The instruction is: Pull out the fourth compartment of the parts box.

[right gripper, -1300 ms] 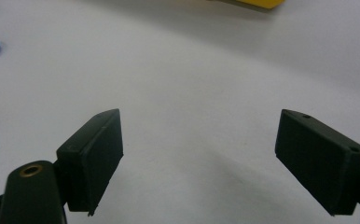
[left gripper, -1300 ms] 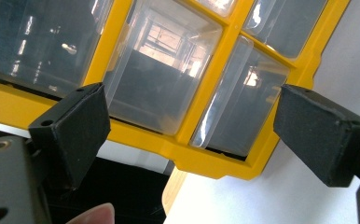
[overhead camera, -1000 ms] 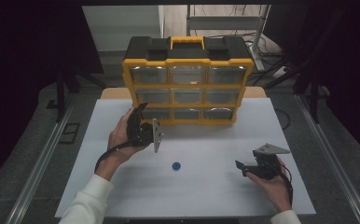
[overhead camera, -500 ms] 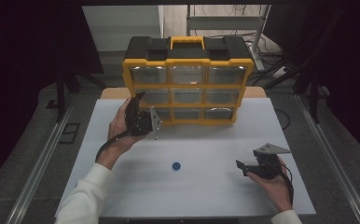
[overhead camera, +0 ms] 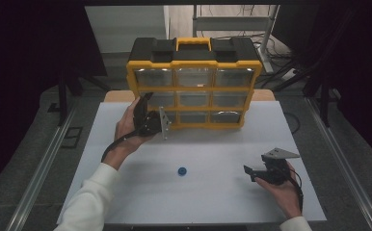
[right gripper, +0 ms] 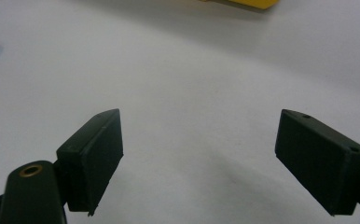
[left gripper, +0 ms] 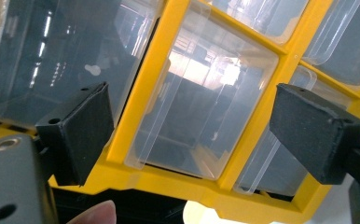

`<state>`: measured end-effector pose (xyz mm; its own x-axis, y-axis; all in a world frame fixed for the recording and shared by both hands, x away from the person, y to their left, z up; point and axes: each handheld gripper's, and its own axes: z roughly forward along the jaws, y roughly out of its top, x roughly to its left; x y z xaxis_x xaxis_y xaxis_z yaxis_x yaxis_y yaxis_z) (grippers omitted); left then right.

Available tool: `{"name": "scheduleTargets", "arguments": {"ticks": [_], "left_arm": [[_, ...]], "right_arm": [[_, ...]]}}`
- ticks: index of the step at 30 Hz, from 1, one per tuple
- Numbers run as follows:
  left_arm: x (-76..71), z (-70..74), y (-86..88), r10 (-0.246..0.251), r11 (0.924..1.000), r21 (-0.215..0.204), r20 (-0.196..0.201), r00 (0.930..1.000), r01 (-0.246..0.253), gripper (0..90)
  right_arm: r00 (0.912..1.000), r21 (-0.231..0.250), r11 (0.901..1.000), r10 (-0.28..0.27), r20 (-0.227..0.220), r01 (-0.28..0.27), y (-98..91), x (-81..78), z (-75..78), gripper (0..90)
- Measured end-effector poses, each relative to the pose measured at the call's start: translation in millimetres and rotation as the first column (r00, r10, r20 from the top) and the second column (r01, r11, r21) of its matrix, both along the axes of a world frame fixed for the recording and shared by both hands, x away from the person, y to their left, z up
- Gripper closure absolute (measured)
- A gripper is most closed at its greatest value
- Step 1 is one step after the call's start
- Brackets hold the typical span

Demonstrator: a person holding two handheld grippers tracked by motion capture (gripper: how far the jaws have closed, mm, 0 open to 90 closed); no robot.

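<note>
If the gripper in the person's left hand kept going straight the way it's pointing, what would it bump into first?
Most likely the clear drawer in the yellow organizer: it sits between the left gripper's open jaws, close ahead. Exact depth is hard to judge.

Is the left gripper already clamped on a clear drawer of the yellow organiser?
No: the left gripper is open, its fingers spread apart before a clear plastic drawer.

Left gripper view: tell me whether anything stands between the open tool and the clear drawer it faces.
Nothing visible does. The left tool is open, its jaws spread to either side of a clear drawer in the yellow organizer. No object lies in the gap before the drawer's front.
</note>
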<state>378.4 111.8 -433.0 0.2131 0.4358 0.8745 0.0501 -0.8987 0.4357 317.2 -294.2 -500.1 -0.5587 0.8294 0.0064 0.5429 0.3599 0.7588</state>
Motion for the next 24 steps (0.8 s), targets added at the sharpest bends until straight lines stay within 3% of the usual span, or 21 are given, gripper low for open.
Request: {"name": "scheduleTargets", "arguments": {"ticks": [4,14,24], "left_arm": [[5.0,-1.8,-1.1,0.006,0.9997,0.023,-0.002,1.0,-0.005,14.9],[15.2,-3.7,-1.5,0.025,0.9996,0.014,-0.011,0.9996,-0.024,15.9],[22.8,-9.6,-2.7,0.016,0.9985,0.052,-0.009,0.9998,-0.015,16.7]], "right_arm": [[1.0,-0.002,1.0,0.001,0.001,-0.001,0.3,0.1,-0.1,15.5],[1.0,0.002,1.0,0.0,-0.001,0.0,0.3,0.3,-0.3,15.5],[1.0,0.002,1.0,-0.001,-0.002,0.001,0.2,1.0,-0.5,15.4]]}}
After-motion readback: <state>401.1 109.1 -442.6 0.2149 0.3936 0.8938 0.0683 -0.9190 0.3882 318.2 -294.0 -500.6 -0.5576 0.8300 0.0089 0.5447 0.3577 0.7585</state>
